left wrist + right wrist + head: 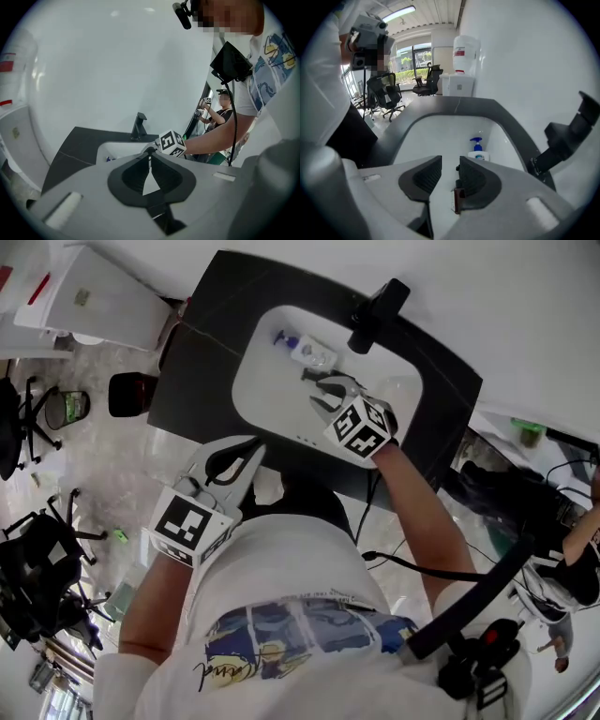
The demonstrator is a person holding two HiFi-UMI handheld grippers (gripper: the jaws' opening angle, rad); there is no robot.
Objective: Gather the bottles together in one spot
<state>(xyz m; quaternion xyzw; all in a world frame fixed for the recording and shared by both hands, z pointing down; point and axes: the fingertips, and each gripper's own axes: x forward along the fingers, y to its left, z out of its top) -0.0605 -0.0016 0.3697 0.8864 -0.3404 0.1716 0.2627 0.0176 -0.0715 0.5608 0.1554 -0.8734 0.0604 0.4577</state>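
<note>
A clear bottle with a blue pump (302,348) lies in the white sink (258,371) near its far wall; in the right gripper view this bottle (478,153) shows just beyond the jaws. My right gripper (317,393) hangs over the basin, pointing down at the bottle, jaws apart with nothing between them (450,161). My left gripper (255,448) is at the counter's front edge, outside the basin, its jaw tips touching and holding nothing (150,158). A blue bit of the bottle (108,159) peeks over the sink rim in the left gripper view.
A black faucet (377,313) stands on the dark countertop (197,352) behind the sink. A white cabinet (94,296) and a black bin (131,395) stand left of the counter. Office chairs (389,96) and a water dispenser (464,54) are further off.
</note>
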